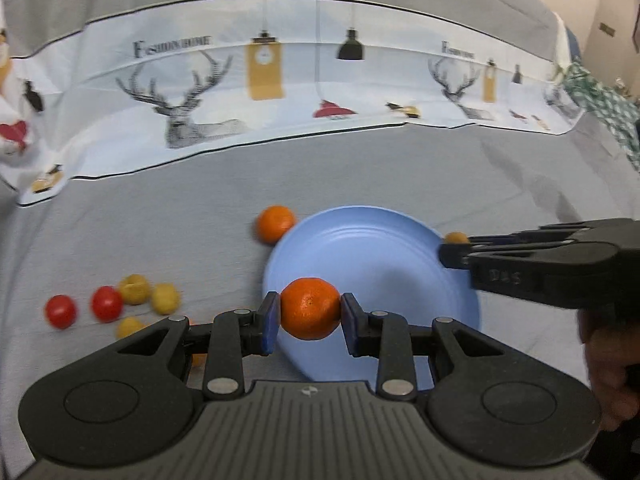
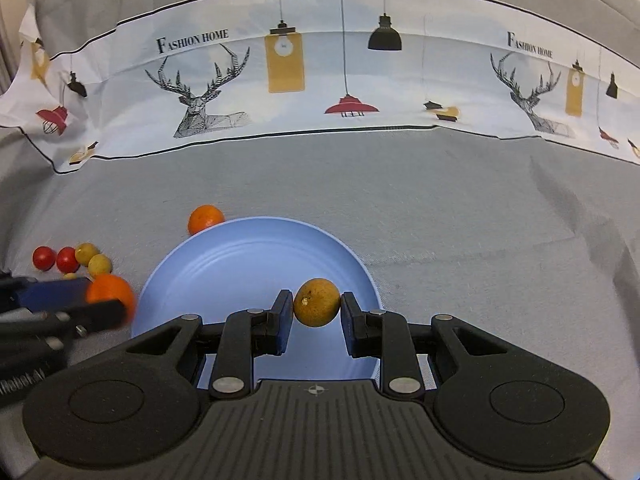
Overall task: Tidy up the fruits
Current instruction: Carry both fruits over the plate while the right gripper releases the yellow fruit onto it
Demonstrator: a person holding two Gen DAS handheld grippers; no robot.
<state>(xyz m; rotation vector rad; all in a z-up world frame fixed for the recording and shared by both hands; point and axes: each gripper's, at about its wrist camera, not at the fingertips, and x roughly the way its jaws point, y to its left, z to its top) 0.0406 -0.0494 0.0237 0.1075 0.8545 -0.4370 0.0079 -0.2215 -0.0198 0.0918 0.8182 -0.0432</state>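
The left claw (image 1: 310, 314) squeezes an orange (image 1: 310, 308) over the blue plate's (image 1: 380, 248) near edge. The right claw (image 2: 316, 308) grips a brown-yellow fruit (image 2: 317, 302) above it too, ready to drop both in.

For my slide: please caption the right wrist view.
Right gripper holds a brownish-yellow fruit over the blue plate.

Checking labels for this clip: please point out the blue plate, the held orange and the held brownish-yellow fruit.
blue plate (image 2: 240, 264): right wrist view, bare inner surface.
orange (image 1: 310, 309): left wrist view, middle of its peel.
brownish-yellow fruit (image 2: 317, 302): right wrist view, middle of its skin.
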